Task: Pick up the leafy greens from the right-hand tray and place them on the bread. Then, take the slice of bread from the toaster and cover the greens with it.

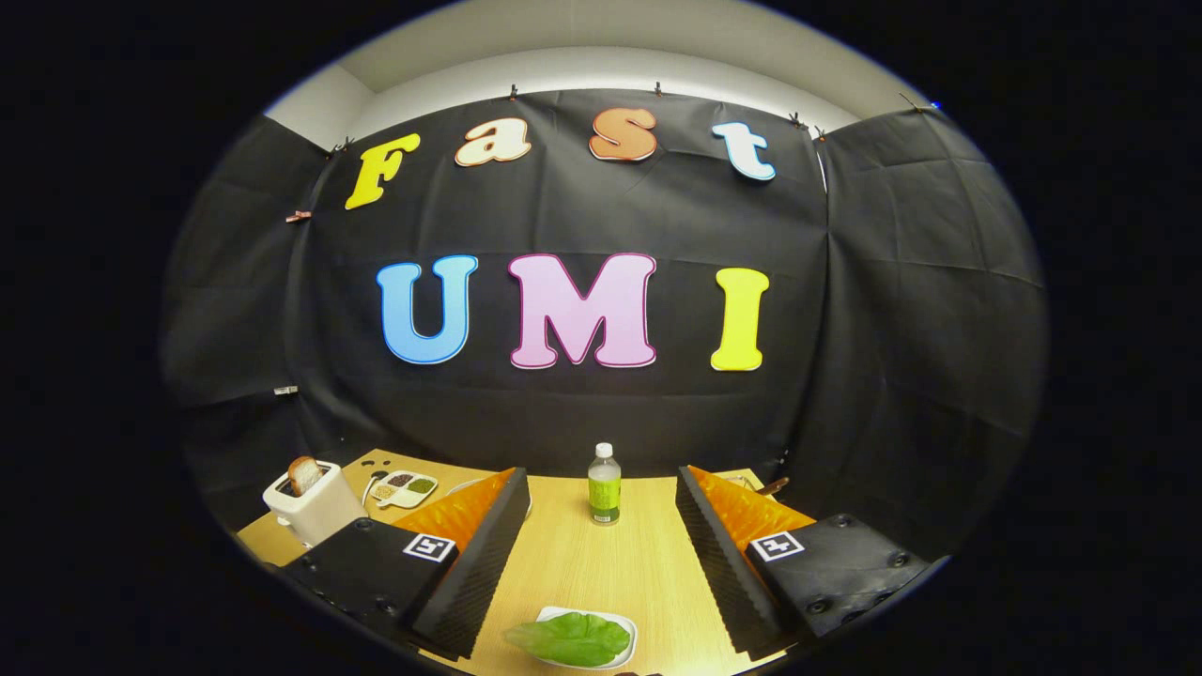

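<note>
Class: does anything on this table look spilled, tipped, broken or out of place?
Nothing stands out. The bottle stands upright, bread sits in the toaster, greens lie on their plate, between the open tongs.

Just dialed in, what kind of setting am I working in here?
Likely a staged kitchen booth: a wooden table against a black cloth wall, a toaster holding bread, and leafy greens on a small tray. The gripper jaws stand open.

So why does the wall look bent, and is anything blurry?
Gripper view: a fisheye lens bows the wall and table; lighting is even, without harsh glare; greens and bottle look sharp between the open gripper fingers; the toaster is small but clear.
</note>
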